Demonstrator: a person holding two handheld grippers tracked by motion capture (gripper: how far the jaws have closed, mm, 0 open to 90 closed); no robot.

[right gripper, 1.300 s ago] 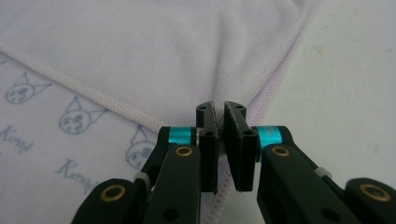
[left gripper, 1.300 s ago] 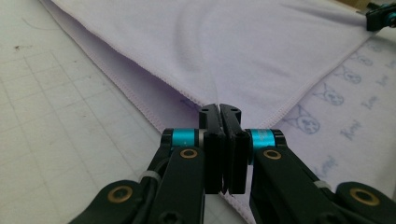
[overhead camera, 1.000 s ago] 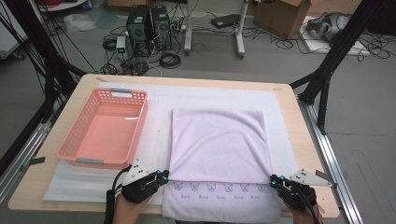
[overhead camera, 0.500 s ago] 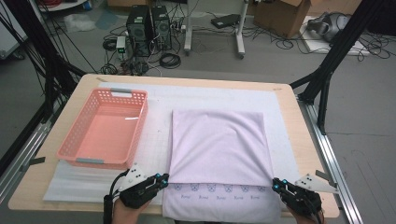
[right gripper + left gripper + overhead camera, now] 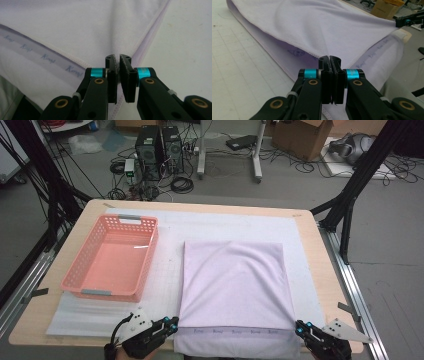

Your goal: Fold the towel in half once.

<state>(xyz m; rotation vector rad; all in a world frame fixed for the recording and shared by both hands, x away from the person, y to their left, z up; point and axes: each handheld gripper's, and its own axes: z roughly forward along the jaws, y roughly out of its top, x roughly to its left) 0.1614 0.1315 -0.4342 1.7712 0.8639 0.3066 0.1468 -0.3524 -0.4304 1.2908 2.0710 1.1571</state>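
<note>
Both grippers share one build — matte black linkage arms, brass-coloured pivot bushings, a cyan anodised collar either side of two flat black jaw blocks.

Left gripper [image 5: 329, 61]: pale zip tie on one arm, hex-socket screw near the bottom edge; high view shows a light grey three-cornered plate and a black cable.

Right gripper [image 5: 118, 58]: pale zip ties on both arms; its grey plate is dotted with small holes — cyan at the tips.

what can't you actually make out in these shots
- High view: the person's hands, cut off by the bottom edge behind the left gripper and right gripper.
- Both gripper views: the cloth corners, hidden between shut jaws.
- High view: print on the cloth's band, too small to read.
</note>
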